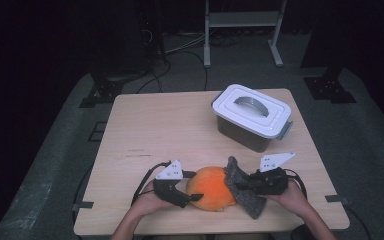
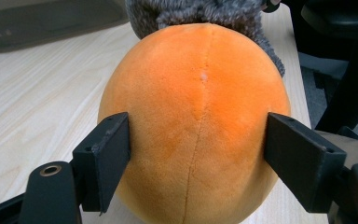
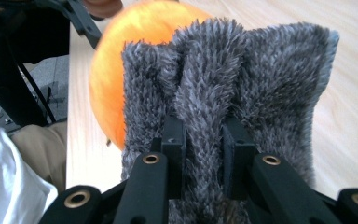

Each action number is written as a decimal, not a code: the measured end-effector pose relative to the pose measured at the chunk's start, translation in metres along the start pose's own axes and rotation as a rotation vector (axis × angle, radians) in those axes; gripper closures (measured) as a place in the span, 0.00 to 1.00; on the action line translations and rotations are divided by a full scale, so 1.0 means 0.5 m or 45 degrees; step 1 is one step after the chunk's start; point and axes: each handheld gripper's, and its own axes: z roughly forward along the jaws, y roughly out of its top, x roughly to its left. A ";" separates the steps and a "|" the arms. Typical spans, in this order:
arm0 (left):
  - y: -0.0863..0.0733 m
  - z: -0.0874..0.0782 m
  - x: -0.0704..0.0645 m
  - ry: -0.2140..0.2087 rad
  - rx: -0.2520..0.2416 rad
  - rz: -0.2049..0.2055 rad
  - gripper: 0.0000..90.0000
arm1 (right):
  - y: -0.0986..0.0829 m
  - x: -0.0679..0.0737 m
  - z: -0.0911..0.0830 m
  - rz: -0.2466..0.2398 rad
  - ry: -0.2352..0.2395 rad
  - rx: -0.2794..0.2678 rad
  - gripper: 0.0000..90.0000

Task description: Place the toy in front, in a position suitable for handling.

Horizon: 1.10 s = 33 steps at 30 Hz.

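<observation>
On the wooden table (image 1: 155,125) an orange plush ball (image 1: 211,188) lies near the front edge, at about 6 o'clock from the table's middle. A grey fuzzy cloth (image 1: 242,189) touches the ball at its 3 o'clock side. The left gripper (image 1: 194,186) has its jaws apart, one on each side of the ball, pressed on the plush. The right gripper (image 1: 244,183) is clamped on a fold of the cloth – the pile stands out between its jaws.

At 1 o'clock stands a grey box (image 1: 250,131) with a white lid (image 1: 251,108) on it, well apart from the ball; its inside is hidden. The table from 9 to 12 o'clock is bare wood. The front edge is just beside the ball.
</observation>
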 end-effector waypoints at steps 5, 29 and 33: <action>0.000 -0.001 0.001 0.001 0.002 -0.002 0.26 | 0.002 0.000 -0.018 -0.002 -0.028 0.002 0.82; 0.011 0.016 0.004 -0.030 0.034 -0.024 0.30 | 0.027 0.025 -0.002 -0.068 0.014 -0.010 0.82; 0.021 0.007 0.001 0.039 0.019 0.067 0.42 | 0.048 0.029 -0.006 -0.102 -0.001 -0.014 0.82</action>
